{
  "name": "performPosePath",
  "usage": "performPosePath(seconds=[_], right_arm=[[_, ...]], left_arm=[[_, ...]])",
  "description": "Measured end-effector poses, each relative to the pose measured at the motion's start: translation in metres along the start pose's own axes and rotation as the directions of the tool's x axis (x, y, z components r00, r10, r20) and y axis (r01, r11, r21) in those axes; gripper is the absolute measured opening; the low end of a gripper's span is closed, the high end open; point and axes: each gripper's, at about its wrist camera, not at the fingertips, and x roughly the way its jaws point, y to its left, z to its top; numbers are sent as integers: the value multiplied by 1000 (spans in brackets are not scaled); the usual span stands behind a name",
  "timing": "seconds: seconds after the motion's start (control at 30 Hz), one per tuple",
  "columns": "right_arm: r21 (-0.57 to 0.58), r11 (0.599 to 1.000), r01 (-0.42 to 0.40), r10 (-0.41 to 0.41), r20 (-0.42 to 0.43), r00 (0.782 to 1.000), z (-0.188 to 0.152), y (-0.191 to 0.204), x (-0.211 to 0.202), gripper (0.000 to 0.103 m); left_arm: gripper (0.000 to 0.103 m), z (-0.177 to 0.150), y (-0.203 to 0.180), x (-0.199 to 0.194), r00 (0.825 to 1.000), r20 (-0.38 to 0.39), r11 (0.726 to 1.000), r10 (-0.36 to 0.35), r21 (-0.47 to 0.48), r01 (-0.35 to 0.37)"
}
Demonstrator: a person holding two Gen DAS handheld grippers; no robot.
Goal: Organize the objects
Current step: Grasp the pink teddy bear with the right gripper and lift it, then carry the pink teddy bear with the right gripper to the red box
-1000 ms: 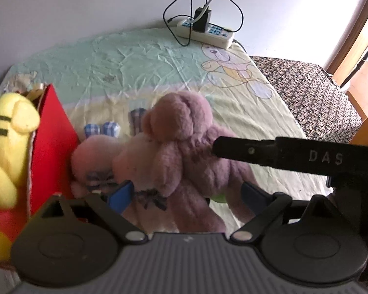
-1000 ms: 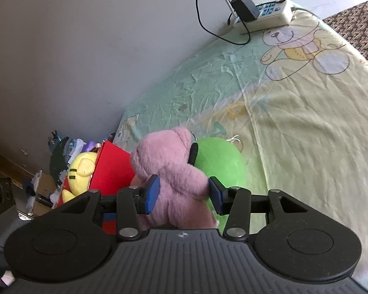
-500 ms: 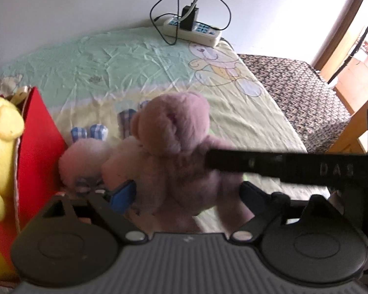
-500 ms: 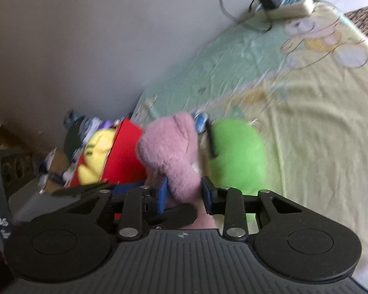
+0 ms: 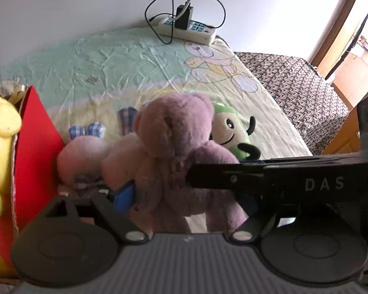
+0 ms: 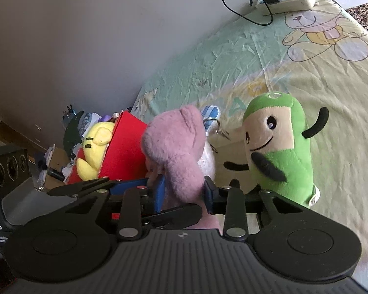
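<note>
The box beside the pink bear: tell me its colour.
Red box, clearest in the left wrist view.

My left gripper tips steeply downward, and its jaws are closing — the pink plush bear stands between them, the left blue pad touching the fur at the bear's side; the other pad is hidden behind my right gripper's finger. My right gripper points down at a shallower slant and comes in from the left one's right, its jaws pressed on the bear from both sides — blue pads sunk into the fur.
</note>
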Motion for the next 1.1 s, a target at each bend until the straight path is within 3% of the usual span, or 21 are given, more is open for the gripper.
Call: performPosePath(seconds=[0.17,0.57,0.8,1.1], right_arm=[[29,999,-14,13,10,1000,-7,2,-12,28],[-4,1000,-13,13,28,1000,-35,23,-42,28],[-28,999,-34,34,18,999,-48,32,-43,28],[-90,992,-89,84,-60,995,-67,64,-27,27]], left_arm=[[82,-4,-3,-10,1000,10,1000,-21,1,21],[81,-28,-23,-41,998,40,999,-44,29,43],[81,-43,-28,-55,999,47,1000,-18,22,17],[81,-78,-12,-86,998,60,999,28,-37,-26]])
